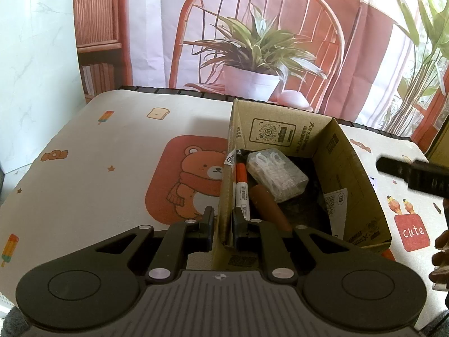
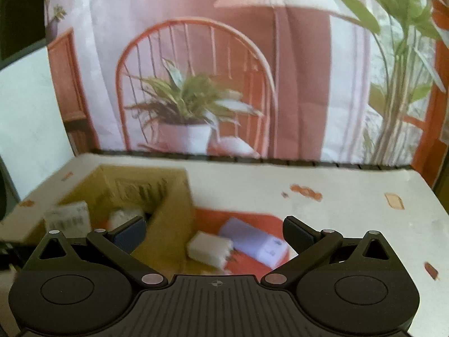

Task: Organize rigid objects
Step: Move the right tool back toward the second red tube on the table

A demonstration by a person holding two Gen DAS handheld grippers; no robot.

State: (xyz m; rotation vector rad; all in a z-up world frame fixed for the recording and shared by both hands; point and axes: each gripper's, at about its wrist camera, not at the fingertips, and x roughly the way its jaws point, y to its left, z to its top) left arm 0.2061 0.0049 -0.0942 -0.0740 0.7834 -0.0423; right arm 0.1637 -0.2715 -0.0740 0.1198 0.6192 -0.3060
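Cardboard box holds clear case, orange marker.

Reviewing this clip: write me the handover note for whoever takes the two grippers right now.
Left gripper: shut on the near wall of the cardboard box, steadying it.
Right gripper: open, empty, over the table to the right of the box.
In the box: orange marker, clear plastic case, brown cylinder.
Still out on the tablecloth: white plug adapter and lavender box, side by side to the right of the box, in front of the right gripper.
Left to do: likely pick up those two and put them in; keep the box held.
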